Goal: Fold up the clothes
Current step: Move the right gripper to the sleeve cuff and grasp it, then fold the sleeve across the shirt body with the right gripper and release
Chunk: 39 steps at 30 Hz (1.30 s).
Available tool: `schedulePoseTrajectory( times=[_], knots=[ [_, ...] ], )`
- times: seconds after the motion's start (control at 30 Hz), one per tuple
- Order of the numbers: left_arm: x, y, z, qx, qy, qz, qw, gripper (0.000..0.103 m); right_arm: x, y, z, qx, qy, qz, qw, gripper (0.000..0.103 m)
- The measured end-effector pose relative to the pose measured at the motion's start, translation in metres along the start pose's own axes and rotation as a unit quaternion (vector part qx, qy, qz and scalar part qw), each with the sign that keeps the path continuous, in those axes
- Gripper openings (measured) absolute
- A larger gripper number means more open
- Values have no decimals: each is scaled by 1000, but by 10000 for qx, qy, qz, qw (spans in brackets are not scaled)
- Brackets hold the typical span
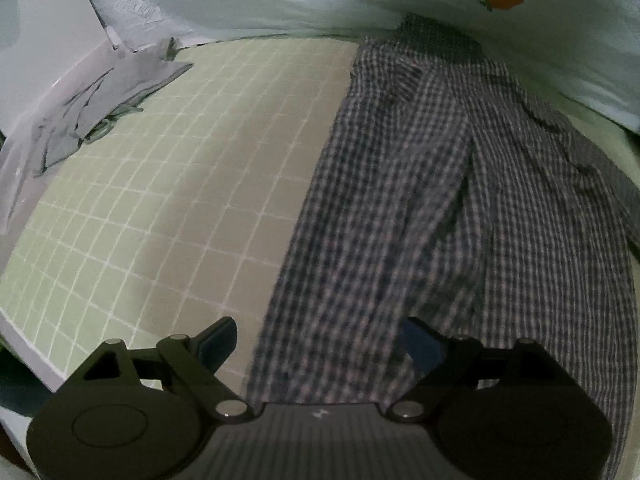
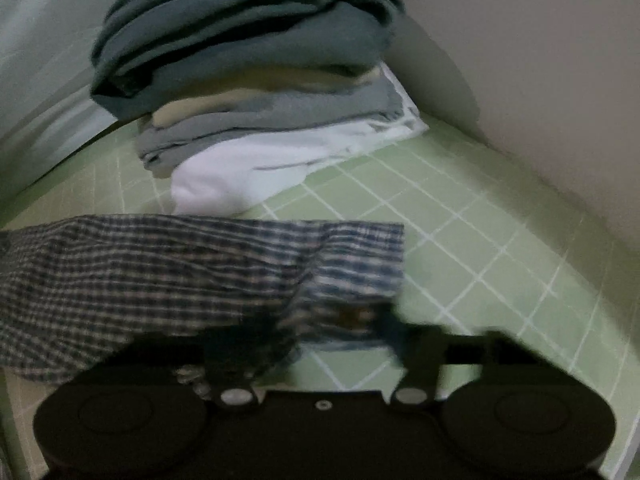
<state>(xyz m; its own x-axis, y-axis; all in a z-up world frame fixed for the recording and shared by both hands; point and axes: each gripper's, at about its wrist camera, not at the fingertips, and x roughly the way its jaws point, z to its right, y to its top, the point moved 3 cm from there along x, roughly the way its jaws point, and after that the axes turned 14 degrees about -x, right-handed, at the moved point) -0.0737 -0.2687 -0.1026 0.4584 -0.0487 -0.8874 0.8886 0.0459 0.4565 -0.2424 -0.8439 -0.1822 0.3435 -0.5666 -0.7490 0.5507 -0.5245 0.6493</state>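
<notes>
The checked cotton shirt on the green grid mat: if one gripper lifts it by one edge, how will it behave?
The checked cotton shirt will probably hang limp, as it already lies in soft creases. It seems light, being thin cloth. On the green grid mat it may drag and bunch rather than slide flat.

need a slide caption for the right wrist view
Right gripper at the edge of a checked shirt on the green grid mat, folded clothes stack behind.

Navy-and-white checked shirt (image 1: 460, 208) (small plaid) on green white-gridded mat (image 1: 168, 184)
</notes>
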Motion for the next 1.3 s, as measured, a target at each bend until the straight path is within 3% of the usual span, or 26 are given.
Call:
schedulePoseTrajectory(
  times=[0.07, 0.17, 0.3, 0.4, 0.5, 0.6, 0.67, 0.73, 0.77, 0.83, 0.9, 0.93, 1.03, 1.17, 1.3],
  knots=[
    [3, 12, -3, -117, -63, 31, 9999, 90, -8, 7, -4, 51, 185, 68, 9998, 22],
    [5, 32, -6, -434, -212, 156, 9987, 91, -33, 22, -14, 43, 274, 382, 9989, 21],
    [14, 56, -7, -856, -319, 253, 9955, 93, -71, 58, -53, -445, 474, 962, 9932, 21],
    [25, 72, -2, -1013, -356, 256, 9939, 93, -97, 86, -92, -628, 914, 1392, 9840, 21],
    [37, 85, 4, -1104, -398, 234, 9928, 93, -119, 101, -142, -679, 1633, 1668, 9700, 21],
    [52, 96, 12, -1142, -438, 156, 9924, 93, -129, 99, -202, -733, 2466, 1666, 9519, 21],
    [62, 103, 19, -1149, -411, 53, 9925, 93, -120, 85, -241, -941, 2831, 1279, 9459, 22],
    [64, 110, 27, -1028, -414, 25, 9938, 93, -111, 72, -280, -1151, 3179, 876, 9370, 29],
    [62, 111, 30, -908, -430, 77, 9949, 93, -107, 65, -299, -1255, 3349, 672, 9314, 39],
    [58, 112, 39, -612, -448, 186, 9969, 93, -103, 45, -315, -1664, 3218, 316, 9315, 54],
    [58, 110, 45, -450, -524, 191, 9974, 93, -105, 36, -302, -1623, 2959, 336, 9407, 85],
    [59, 109, 49, -419, -568, 158, 9974, 93, -106, 32, -295, -1593, 2826, 353, 9452, 90],
    [62, 108, 66, -246, -680, 42, 9974, 93, -109, 23, -271, -1448, 2391, 386, 9594, 90],
    [63, 106, 108, 339, -984, -10, 9946, 93, -108, 18, -224, -1131, 1637, 475, 9789, 92],
    [64, 104, 152, 878, -1310, 21, 9875, 93, -96, 12, -192, -879, 1126, 348, 9891, 92]
  ],
)
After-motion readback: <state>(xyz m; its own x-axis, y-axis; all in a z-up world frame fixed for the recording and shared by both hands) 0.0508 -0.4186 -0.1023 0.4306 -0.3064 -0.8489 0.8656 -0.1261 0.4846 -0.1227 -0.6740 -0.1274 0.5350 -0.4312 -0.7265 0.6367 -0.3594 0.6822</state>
